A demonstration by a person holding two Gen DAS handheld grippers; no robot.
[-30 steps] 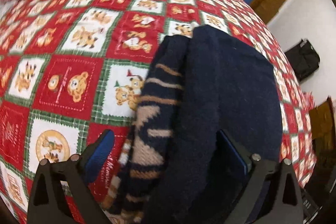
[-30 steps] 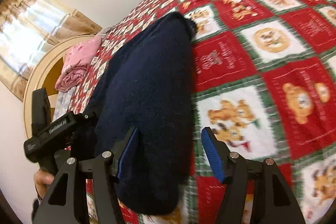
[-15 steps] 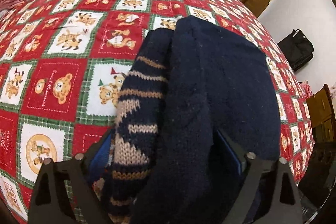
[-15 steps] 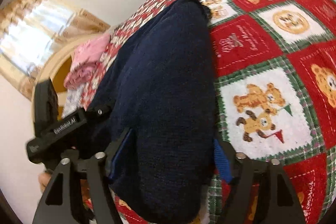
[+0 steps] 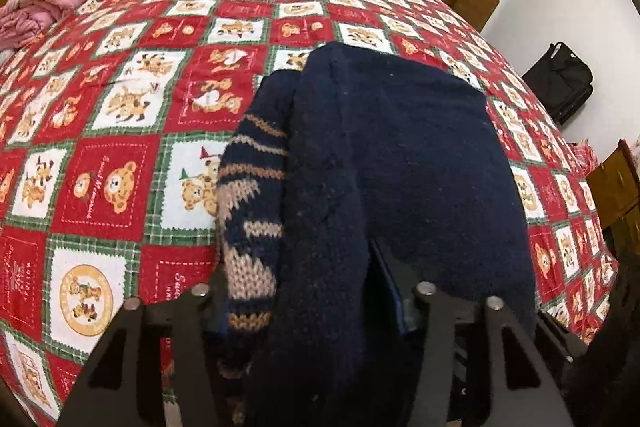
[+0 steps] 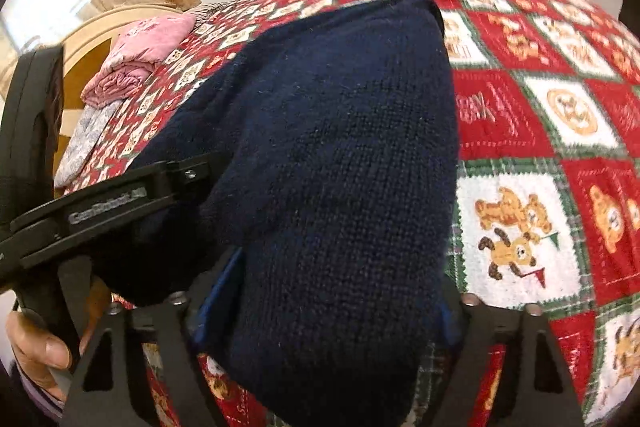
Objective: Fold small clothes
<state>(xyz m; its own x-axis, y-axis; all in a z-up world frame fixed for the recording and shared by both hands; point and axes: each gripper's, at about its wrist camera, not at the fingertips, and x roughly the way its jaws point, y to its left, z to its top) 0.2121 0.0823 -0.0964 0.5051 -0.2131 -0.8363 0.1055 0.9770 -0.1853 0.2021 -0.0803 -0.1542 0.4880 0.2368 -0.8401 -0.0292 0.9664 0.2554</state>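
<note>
The sweater (image 5: 400, 155) lies on the quilt (image 5: 120, 155), filling the centre and lower part of both wrist views; its near edge is bunched, and a striped layer (image 5: 248, 211) shows at its left side. The left gripper (image 5: 304, 291) has just been closing, and thick knit is now pinched between its jaws. The right gripper (image 6: 328, 287) has narrowed slightly around the other near corner; whether its pads press cannot be told, since the fabric hides them. A risk is judged here: if only the upper layer is caught, the striped layer may slip out and the fold may come uneven. The quilt may also be pinched together with the knit.
</note>
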